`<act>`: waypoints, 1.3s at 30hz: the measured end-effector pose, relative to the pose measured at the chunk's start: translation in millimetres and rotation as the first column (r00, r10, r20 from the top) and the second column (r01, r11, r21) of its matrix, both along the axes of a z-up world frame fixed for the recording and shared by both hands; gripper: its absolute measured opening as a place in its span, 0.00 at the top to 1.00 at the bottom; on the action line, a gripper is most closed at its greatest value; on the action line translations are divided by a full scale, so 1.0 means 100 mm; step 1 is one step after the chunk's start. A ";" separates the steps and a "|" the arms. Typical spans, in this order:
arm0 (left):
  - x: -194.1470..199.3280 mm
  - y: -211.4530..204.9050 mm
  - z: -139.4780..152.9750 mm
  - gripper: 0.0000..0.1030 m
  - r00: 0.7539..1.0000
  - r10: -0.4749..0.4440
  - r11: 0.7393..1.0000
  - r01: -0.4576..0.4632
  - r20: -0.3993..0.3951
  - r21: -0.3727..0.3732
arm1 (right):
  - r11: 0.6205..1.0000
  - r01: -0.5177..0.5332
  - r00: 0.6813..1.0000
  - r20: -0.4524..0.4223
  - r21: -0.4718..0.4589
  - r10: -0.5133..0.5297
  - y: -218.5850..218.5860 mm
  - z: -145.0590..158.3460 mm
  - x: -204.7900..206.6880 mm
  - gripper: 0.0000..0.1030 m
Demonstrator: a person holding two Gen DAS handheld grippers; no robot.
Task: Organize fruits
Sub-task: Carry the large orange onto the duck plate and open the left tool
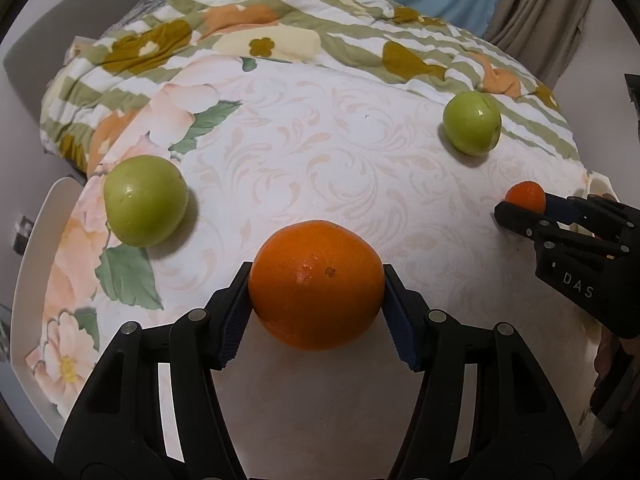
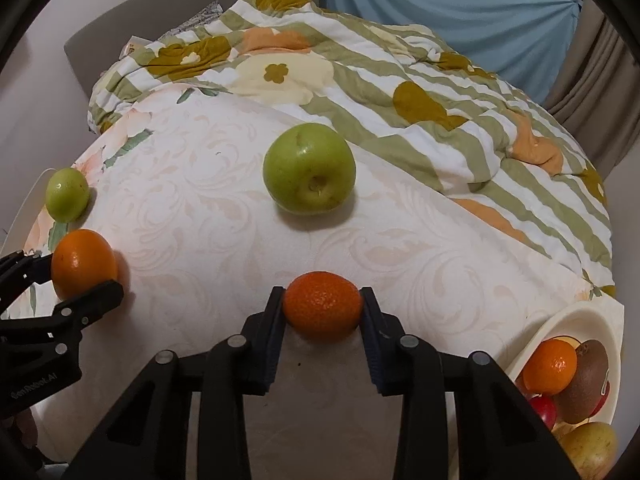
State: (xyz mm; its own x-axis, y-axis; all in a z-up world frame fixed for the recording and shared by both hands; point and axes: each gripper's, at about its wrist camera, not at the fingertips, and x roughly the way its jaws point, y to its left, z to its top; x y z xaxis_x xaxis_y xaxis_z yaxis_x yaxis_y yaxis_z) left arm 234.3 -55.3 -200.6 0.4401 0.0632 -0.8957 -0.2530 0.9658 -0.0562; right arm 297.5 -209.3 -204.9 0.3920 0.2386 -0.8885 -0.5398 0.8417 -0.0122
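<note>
So going left to right in the left wrist view: a green apple [image 1: 146, 200] sits on the bed [image 1: 320, 152] at about 9 o'clock, then the big orange [image 1: 316, 284] dead centre, with the left gripper [image 1: 316, 300] and its jaws about half open, pads pressed on both flanks of it. Second green apple [image 1: 472, 123] is up at 2 o'clock. Over at 3 o'clock the right gripper [image 1: 524, 210] has its jaws nearly closed on a small mandarin [image 1: 525, 197], clamped across its middle. In the right wrist view a cream bowl [image 2: 568, 328] at 4 o'clock already has fruit in it, so I'd guess that's the destination. The orange looks firm and fairly heavy, and gripping at its widest part seems right. The mandarin is probably soft-skinned and squishy, so go gentle.
</note>
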 end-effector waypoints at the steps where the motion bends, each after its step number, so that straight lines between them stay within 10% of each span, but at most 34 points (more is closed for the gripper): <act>1: -0.02 0.00 0.02 0.34 1.000 0.000 1.000 0.000 0.005 -0.003 | 1.000 -0.001 1.000 0.006 0.002 0.001 0.00 0.03 -0.02 0.68; 21: -0.36 -0.38 1.00 0.34 0.976 -0.171 0.985 0.170 0.136 0.024 | 0.988 0.087 0.989 0.111 0.128 -0.102 -0.47 0.99 -0.65 0.68; 39: -0.06 -1.42 1.61 0.34 0.870 -0.430 0.898 0.440 0.242 0.015 | 0.942 0.315 0.928 0.172 0.119 -0.332 -1.71 1.56 -0.85 0.68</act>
State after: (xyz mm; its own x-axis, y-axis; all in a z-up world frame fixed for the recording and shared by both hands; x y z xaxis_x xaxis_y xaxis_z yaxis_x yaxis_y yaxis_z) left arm 228.7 -197.6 -40.0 0.6106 -0.2165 -0.7618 0.2174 0.9708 -0.1016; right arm 213.0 -380.5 -48.8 0.6177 0.1447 -0.7730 -0.2334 0.9724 -0.0045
